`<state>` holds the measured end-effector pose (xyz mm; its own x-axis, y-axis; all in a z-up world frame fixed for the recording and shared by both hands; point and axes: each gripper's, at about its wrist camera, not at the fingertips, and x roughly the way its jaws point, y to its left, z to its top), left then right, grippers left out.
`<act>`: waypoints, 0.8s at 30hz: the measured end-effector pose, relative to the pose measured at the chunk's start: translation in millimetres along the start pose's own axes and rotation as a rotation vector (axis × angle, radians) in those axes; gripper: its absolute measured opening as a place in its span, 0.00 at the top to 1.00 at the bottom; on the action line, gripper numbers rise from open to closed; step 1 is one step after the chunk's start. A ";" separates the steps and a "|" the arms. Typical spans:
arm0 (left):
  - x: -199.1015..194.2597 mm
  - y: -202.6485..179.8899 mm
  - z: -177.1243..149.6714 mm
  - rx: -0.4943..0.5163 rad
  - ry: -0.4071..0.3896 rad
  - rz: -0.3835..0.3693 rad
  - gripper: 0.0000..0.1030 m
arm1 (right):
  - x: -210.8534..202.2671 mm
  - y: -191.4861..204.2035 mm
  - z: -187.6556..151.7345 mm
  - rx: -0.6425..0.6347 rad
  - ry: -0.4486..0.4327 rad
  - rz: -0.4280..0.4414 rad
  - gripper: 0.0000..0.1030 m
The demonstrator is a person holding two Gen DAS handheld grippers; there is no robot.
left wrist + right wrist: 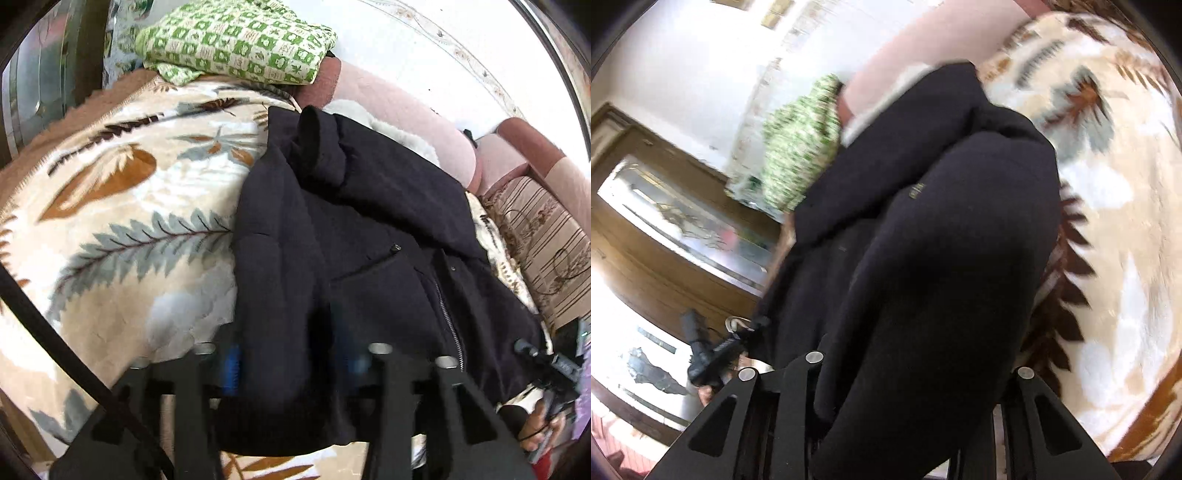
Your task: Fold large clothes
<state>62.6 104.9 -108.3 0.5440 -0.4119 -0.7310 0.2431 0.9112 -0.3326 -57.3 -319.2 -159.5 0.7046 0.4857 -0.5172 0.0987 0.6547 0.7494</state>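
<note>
my left gripper (pixel 291 365) and right gripper (pixel 916 373) each clenched dark jacket (pixel 369 236) fabric; the jacket lay on the leaf-print blanket (pixel 122 206).

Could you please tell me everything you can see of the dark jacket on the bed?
The dark jacket is a navy, padded-looking garment with a front zipper, a snap-closed chest pocket and a hood or collar bunched at its far end. It lies crumpled on the leaf-patterned blanket, near the pink headboard. Its near hem sits between the fingers of the left tool, and a bulging fold fills the right tool; the fabric hides how far either has closed.
</note>
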 end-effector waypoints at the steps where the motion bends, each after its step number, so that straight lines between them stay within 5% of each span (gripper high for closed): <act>1: 2.8 1.6 -0.3 -0.006 0.008 -0.023 0.35 | -0.3 -6.9 -1.6 0.018 0.003 -0.003 0.50; 7: 19.9 1.4 -7.5 0.027 0.025 0.019 0.25 | 8.6 -8.5 -6.3 0.010 0.038 -0.029 0.30; 11: 36.2 12.5 -12.1 -0.046 0.093 0.014 0.25 | 27.7 2.5 -13.6 -0.031 0.079 -0.069 0.28; 12: 35.3 11.7 -12.6 -0.038 0.095 0.024 0.32 | 29.4 5.9 -13.4 -0.047 0.077 -0.078 0.28; 13: 33.1 9.5 -12.4 -0.022 0.093 0.036 0.59 | 31.1 10.3 -13.8 -0.068 0.073 -0.088 0.30; 14: 29.4 7.3 -11.5 -0.015 0.092 0.031 0.68 | 31.1 12.4 -14.5 -0.080 0.070 -0.091 0.45; 17: 17.8 3.8 -5.8 -0.036 0.072 0.015 0.73 | 28.1 24.1 -12.4 -0.126 0.055 -0.101 0.71; 24: -12.8 -9.3 42.0 -0.075 -0.036 -0.065 0.78 | 8.5 66.4 32.5 -0.182 -0.044 -0.029 0.76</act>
<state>87.2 101.8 -70.7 0.5577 -0.4684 -0.6852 0.2184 0.8793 -0.4233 -21.9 -290.5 -100.7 0.7340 0.4418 -0.5157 -0.0068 0.7642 0.6450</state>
